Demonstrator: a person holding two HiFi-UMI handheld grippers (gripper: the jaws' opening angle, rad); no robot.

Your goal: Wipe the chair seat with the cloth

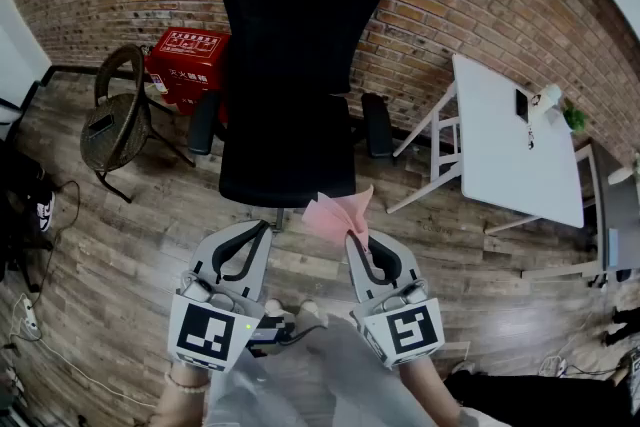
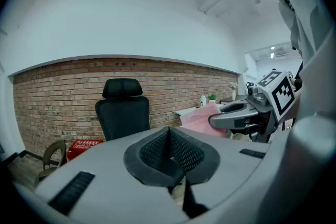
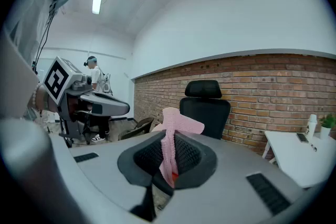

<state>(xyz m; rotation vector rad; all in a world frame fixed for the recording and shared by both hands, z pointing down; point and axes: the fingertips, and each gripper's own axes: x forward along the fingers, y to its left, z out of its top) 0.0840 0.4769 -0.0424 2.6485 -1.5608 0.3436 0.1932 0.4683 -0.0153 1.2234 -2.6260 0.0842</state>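
Observation:
A black office chair (image 1: pixel 290 65) stands against the brick wall, its seat (image 1: pixel 285 150) facing me. A pink cloth (image 1: pixel 335 212) hangs just in front of the seat's near right corner, pinched in my right gripper (image 1: pixel 353 233), which is shut on it. The right gripper view shows the cloth (image 3: pixel 170 144) rising from between the closed jaws, with the chair (image 3: pixel 206 107) beyond. My left gripper (image 1: pixel 262 227) is shut and holds nothing, near the seat's front edge. In the left gripper view the chair (image 2: pixel 123 113) stands ahead and the right gripper with the cloth (image 2: pixel 202 120) is to the right.
A wicker chair (image 1: pixel 118 120) and a red box (image 1: pixel 188 65) stand left of the office chair. A white table (image 1: pixel 510 140) stands at the right with small items on it. The floor is wood planks (image 1: pixel 120 255). Cables lie at the far left.

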